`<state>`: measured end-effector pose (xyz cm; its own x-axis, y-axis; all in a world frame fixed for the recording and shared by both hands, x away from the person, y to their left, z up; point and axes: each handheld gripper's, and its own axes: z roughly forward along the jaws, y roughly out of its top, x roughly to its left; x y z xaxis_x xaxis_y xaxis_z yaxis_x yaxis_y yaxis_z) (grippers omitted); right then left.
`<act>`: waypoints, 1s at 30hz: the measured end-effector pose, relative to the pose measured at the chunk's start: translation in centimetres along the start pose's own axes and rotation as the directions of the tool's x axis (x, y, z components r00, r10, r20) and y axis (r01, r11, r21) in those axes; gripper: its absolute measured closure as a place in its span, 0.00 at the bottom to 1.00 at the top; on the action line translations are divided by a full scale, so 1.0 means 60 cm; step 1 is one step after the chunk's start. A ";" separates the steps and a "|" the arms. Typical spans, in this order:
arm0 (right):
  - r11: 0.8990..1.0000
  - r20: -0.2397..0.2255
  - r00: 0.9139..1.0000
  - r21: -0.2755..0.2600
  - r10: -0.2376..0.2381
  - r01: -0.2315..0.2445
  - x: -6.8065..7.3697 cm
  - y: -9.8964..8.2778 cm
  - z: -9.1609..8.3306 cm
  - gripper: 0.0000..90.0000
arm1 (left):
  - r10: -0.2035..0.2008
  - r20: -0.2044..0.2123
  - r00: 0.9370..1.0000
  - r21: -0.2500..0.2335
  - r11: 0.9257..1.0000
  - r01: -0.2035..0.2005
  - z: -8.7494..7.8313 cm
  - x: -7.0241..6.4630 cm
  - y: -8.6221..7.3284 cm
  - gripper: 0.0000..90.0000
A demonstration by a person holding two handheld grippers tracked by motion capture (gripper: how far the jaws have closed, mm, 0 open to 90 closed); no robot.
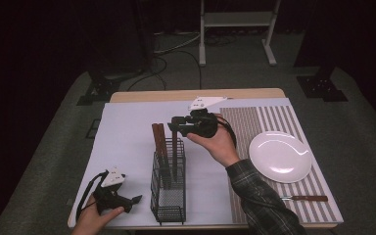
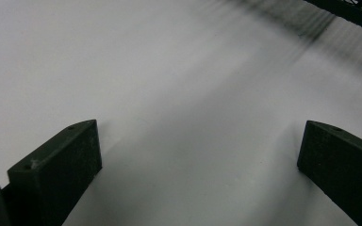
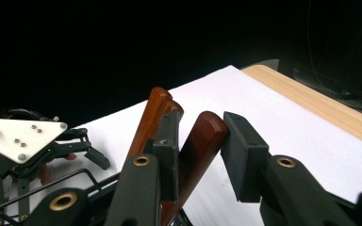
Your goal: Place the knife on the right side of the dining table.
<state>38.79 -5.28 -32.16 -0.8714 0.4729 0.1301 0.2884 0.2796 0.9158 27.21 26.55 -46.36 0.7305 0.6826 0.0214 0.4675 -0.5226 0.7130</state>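
We note the right gripper [image 3: 199,155] with jaws apart around a wooden-handled utensil [image 3: 199,141] standing in the wire caddy [image 1: 169,188]; not yet clamped. Two more handles [image 1: 159,139] just beside. Left gripper [image 1: 127,200] open, idle. We judge extraction barely begun.

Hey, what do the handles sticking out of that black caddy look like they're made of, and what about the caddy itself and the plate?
Handles: likely varnished wood, reddish-brown with a soft sheen. Caddy: apparently black-coated metal, thin wire frame with fine mesh walls. Plate: glossy white, probably glazed ceramic, though melamine can't be ruled out.
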 end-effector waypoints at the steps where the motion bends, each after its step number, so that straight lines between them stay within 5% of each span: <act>1: 1.000 0.000 1.000 0.000 0.000 0.000 0.000 0.000 0.000 0.74 | 0.000 0.000 1.000 0.000 1.000 0.000 0.000 0.000 0.000 0.00; 21: 1.000 -0.104 0.994 -0.022 0.018 -0.021 0.028 0.005 -0.030 0.82 | 0.002 0.000 1.000 0.003 1.000 -0.002 0.000 0.000 0.000 0.00; 30: 0.997 -0.180 0.982 -0.032 0.064 -0.070 0.035 0.005 -0.037 0.88 | 0.002 -0.001 1.000 0.002 1.000 -0.002 0.000 0.000 0.000 0.00</act>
<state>36.18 -6.04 -30.77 -0.9085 0.3316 0.2544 0.3363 0.2186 0.9160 27.21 26.56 -46.35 0.7306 0.6824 0.0233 0.4671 -0.5244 0.7119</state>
